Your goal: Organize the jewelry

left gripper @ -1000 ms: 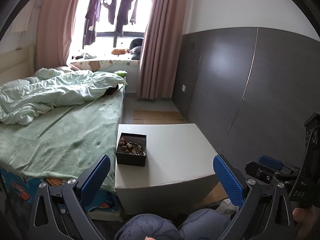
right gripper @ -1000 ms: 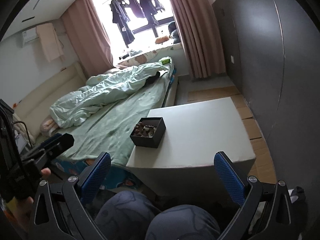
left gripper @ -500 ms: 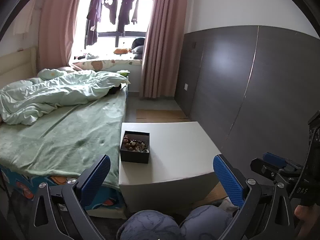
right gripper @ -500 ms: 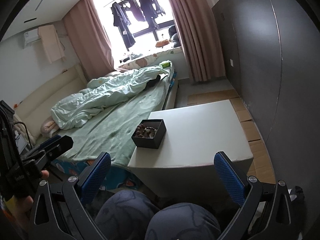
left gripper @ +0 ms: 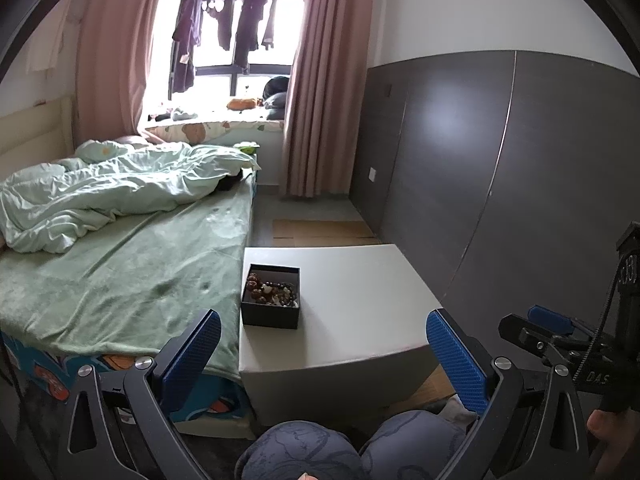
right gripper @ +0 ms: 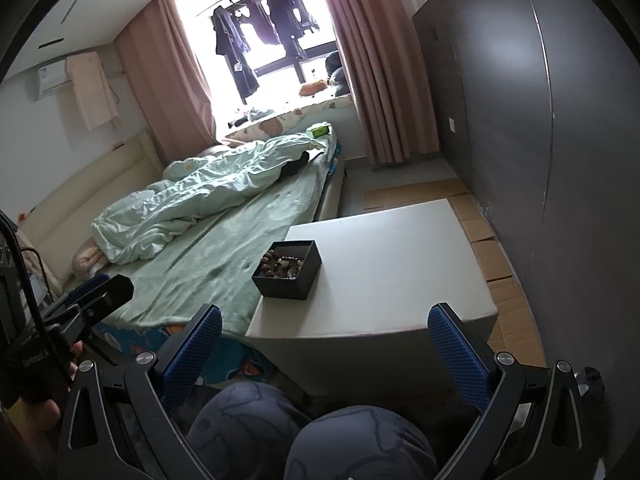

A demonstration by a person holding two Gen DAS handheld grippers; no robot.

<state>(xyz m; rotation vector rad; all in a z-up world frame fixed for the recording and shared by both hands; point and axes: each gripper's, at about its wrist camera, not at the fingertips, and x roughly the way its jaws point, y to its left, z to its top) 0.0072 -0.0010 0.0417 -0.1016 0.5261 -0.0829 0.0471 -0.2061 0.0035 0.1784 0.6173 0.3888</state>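
A small black open box [left gripper: 271,300] full of bead bracelets [left gripper: 272,290] sits near the left edge of a low white table [left gripper: 360,300]. It also shows in the right wrist view [right gripper: 288,274] on the table [right gripper: 392,272]. My left gripper [left gripper: 323,352] is open and empty, held well back from the table above the person's knees. My right gripper [right gripper: 325,354] is open and empty too, also held back. The right gripper shows at the right edge of the left wrist view [left gripper: 560,344], and the left gripper shows at the left edge of the right wrist view [right gripper: 88,300].
A bed with green sheets [left gripper: 120,272] and a rumpled duvet [left gripper: 112,192] stands against the table's left side. A dark grey wall [left gripper: 500,180] runs along the right. Cardboard sheets [right gripper: 488,248] lie on the floor. The person's knees [right gripper: 304,432] are below the grippers.
Both grippers have drawn back and lifted a little, so the table and box look smaller and farther away. Both stay open.
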